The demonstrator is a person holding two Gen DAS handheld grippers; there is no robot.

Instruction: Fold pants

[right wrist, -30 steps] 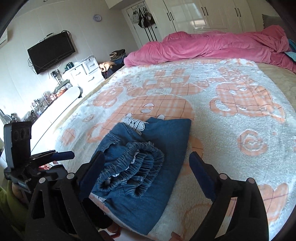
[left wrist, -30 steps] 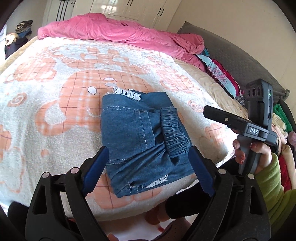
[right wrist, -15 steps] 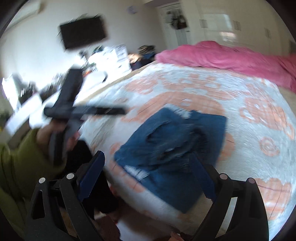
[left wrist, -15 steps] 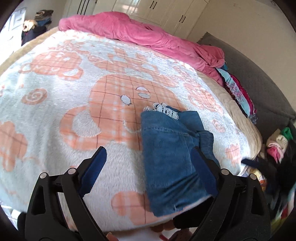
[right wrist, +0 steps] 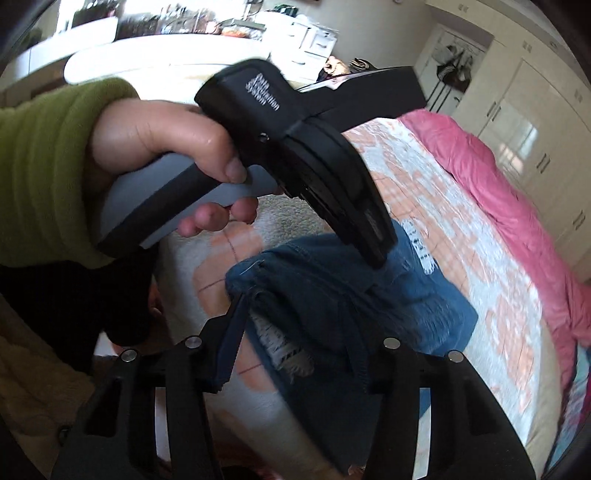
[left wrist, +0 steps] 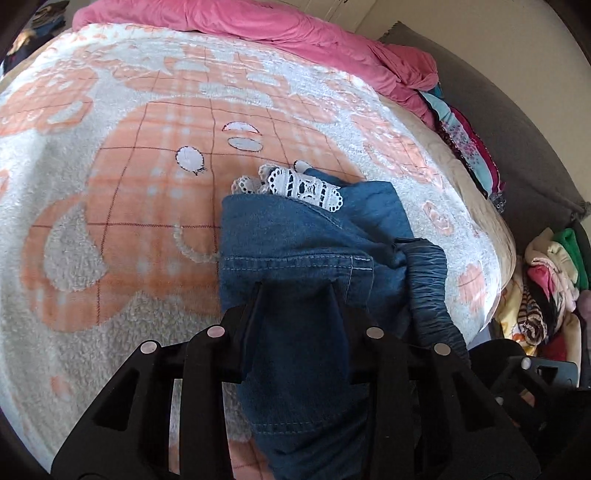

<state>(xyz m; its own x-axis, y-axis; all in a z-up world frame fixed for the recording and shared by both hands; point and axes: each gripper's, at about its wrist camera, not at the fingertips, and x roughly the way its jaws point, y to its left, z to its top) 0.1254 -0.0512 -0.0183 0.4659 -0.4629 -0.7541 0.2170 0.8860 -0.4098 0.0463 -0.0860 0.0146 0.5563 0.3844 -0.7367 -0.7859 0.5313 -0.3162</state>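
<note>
The left tool [left wrist: 295, 295] is closing its jaws around the near edge of the folded pants [left wrist: 295, 251], with denim bunched between them; a second ago it stood wide apart, short of the cloth. The right tool [right wrist: 295, 314] is closing too, blue cloth and a strip of white lace showing between its jaws, though blur leaves it unclear whether the pads are pressing yet. It was also wide open before and has swung across to the bundle's other near corner. The left hand [right wrist: 159, 147], in a green sleeve [right wrist: 48, 166], grips its tool's handle just above the pants in the right wrist view. The pants lie as a compact folded stack near the front edge of the bed [left wrist: 110, 221], on a white and orange blanket [left wrist: 74, 314], the elastic waistband [left wrist: 428, 291] along the right side and lace trim [left wrist: 303, 186] at the far end. A pink duvet [left wrist: 258, 26] is heaped well beyond. Both tools taking hold together suggests folding is nearly done, and the next move is probably a last fold or lifting the bundle away
</note>
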